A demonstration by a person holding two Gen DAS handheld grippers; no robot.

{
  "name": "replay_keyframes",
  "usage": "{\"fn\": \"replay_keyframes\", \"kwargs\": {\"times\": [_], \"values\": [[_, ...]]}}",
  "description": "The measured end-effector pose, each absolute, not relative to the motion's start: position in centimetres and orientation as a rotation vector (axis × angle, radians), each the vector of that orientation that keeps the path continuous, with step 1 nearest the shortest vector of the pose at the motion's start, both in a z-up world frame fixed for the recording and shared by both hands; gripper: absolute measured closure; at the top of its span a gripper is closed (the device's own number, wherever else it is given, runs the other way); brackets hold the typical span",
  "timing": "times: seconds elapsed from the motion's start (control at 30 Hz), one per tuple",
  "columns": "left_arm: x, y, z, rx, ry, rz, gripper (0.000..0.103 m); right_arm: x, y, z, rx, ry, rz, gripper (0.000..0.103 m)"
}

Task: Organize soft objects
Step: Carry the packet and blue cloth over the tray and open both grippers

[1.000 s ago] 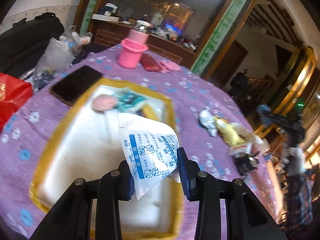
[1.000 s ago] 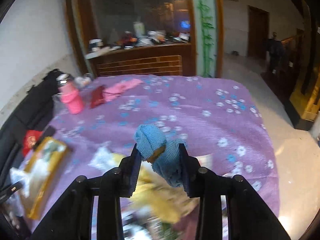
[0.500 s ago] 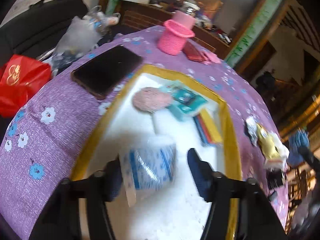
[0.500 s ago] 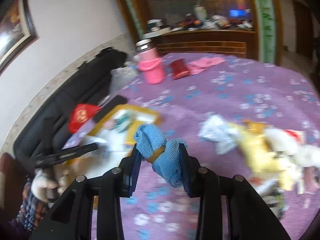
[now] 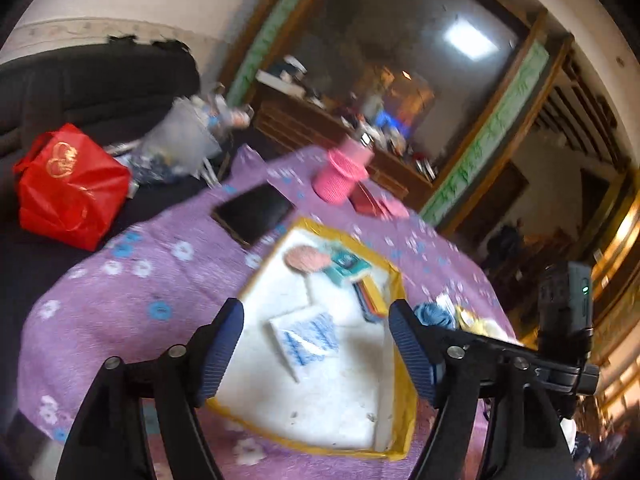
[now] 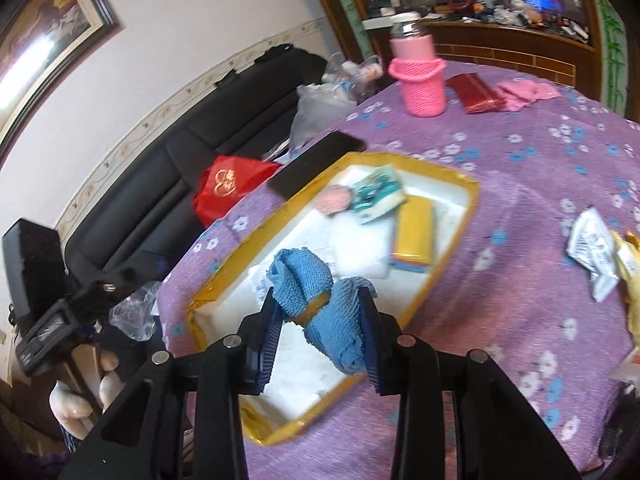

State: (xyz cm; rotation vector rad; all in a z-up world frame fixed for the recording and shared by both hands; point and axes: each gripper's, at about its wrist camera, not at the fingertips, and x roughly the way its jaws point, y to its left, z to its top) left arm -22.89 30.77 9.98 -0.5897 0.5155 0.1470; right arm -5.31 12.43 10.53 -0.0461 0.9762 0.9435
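Nearest the right wrist camera, the right gripper [image 6: 318, 320] is clenching a rolled blue cloth [image 6: 320, 300] bound at its middle by a yellow band. The pads are pressing on either side of that band while the two loose ends are flopping out above and below. The cloth looks light, soft and easily squashed, so the banded waist seems the firmest place to hold it. It is hanging over the near end of a shallow white tray [image 6: 474, 200] with a yellow rim, on a purple flowered tablecloth [image 6: 520, 300].

In the left wrist view, the left gripper [image 5: 316, 350] is standing wide and empty, its jaws having just been opening. A white packet with blue print [image 5: 306, 338] is lying on the tray floor beyond the fingertips, apparently untouched, though blur makes this uncertain. Farther along the tray are lying a pink pad [image 5: 306, 258] and a teal packet [image 5: 348, 266].
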Motion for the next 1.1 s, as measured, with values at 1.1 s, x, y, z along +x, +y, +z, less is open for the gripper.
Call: {"fn": "replay_keyframes", "kwargs": {"times": [1.1], "values": [[-24.6,31.6,7.6,-0.639,0.546,0.093,0.022,-2.8,16.3,11.4,-0.034,0.901,0.832,0.035]]}}
